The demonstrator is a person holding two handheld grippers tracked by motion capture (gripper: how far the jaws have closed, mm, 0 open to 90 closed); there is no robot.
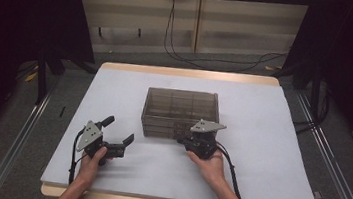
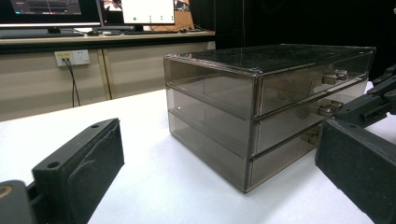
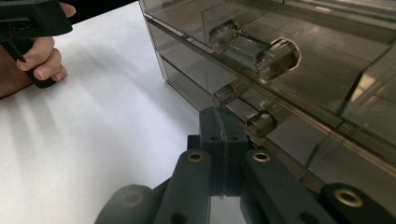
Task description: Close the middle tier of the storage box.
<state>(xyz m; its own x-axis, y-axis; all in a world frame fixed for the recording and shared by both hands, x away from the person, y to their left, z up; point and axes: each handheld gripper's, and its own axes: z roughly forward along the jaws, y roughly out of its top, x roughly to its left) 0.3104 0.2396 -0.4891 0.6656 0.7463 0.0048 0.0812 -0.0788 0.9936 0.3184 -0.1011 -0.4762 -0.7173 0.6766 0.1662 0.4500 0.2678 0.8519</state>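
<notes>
On the white table [image 1: 259,154], a smoky clear drawer unit [image 1: 180,111] with three stacked drawers stood a little back from the middle, its knobbed fronts toward the near edge. The right gripper [image 1: 183,141] sat against the bottom of those fronts, its jaws pressed fully together with nothing between them, their tips just below a clear knob [image 3: 243,107] of a lower drawer [image 3: 299,135]; whether they touched it I cannot tell. The left gripper [image 1: 118,132] rested toward the near left corner, well apart from the unit, jaws spread wide and empty.
</notes>
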